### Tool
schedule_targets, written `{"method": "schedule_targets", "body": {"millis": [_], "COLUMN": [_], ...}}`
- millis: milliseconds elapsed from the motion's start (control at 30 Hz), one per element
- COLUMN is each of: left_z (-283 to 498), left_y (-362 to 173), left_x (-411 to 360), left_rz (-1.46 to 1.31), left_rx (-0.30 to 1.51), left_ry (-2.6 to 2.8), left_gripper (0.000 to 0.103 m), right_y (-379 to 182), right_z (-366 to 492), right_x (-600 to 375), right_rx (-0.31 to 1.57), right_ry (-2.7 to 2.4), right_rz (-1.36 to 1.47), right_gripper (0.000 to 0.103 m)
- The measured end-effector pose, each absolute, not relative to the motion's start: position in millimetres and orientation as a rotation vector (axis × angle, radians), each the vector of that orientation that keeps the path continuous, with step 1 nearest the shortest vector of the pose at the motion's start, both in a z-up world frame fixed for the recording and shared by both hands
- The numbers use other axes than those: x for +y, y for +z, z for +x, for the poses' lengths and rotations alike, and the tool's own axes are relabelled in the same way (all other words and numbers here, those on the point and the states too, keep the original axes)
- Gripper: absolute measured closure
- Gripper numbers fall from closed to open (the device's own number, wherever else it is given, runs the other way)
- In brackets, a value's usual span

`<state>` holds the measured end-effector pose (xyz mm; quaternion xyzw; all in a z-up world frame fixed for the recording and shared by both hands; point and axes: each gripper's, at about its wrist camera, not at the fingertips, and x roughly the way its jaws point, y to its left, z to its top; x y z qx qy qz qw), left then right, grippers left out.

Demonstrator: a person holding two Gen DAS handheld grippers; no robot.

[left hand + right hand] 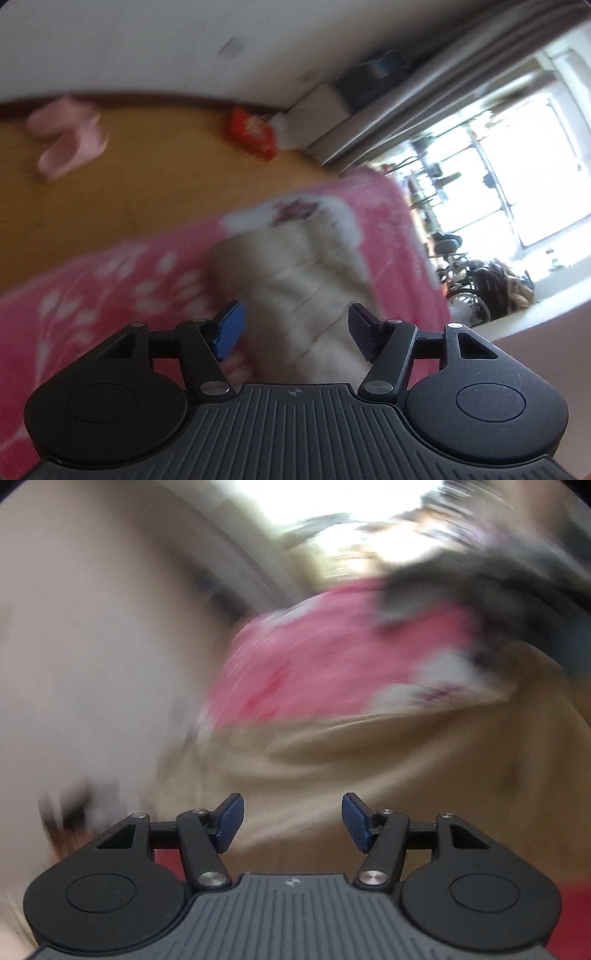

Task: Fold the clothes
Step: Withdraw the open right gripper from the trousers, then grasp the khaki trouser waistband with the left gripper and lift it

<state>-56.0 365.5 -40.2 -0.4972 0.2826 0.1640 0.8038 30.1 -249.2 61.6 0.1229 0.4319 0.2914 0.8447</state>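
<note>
A beige garment [295,288] lies in a narrow folded strip on a pink blanket with white prints [122,280]. My left gripper [293,332] is open just above its near end, with nothing between the blue pads. In the right wrist view, which is badly blurred, the beige garment [369,775] spreads under my open, empty right gripper [293,819], with the pink blanket [332,657] beyond it.
The blanket lies on an orange-brown surface [147,173]. A pink item [68,136] and a red packet [251,131] lie at its far edge by a white wall. A curtain and bright window [498,166] are to the right. A dark blurred shape [461,590] shows upper right.
</note>
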Motion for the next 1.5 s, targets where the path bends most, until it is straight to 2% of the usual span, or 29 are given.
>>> {"method": "schedule_targets", "body": {"millis": [167, 367, 667, 900, 967, 1033, 1133, 1200, 1500], "left_z": [-52, -27, -7, 6, 8, 9, 11, 12, -9], "left_y": [-74, -93, -103, -98, -97, -95, -88, -83, -53], "left_x": [359, 357, 363, 354, 353, 351, 344, 342, 342], "left_rz": [-1.155, -1.172, -1.138, -1.06, -1.037, -1.025, -0.964, -0.942, -0.921], "left_rx": [0.613, 0.623, 0.61, 0.641, 0.653, 0.658, 0.671, 0.674, 0.616], "left_ry": [0.308, 0.278, 0.251, 0.314, 0.329, 0.348, 0.38, 0.394, 0.346], "left_gripper": [0.036, 0.035, 0.038, 0.052, 0.057, 0.062, 0.071, 0.076, 0.084], "right_y": [48, 9, -45, -75, -75, -76, -81, -79, -40], "right_z": [-3, -25, -51, -51, -47, -42, -36, -35, -37], "right_x": [-103, 0, 46, 60, 62, 62, 64, 63, 50], "right_rx": [0.786, 0.591, 0.401, 0.374, 0.371, 0.38, 0.41, 0.411, 0.43], "right_ry": [0.879, 0.991, 0.866, 0.672, 0.632, 0.581, 0.552, 0.547, 0.576], "right_rz": [-0.423, -0.751, -0.747, -0.783, -0.773, -0.769, -0.779, -0.79, -0.717], "right_gripper": [0.041, 0.04, 0.039, 0.041, 0.052, 0.053, 0.071, 0.079, 0.083]}}
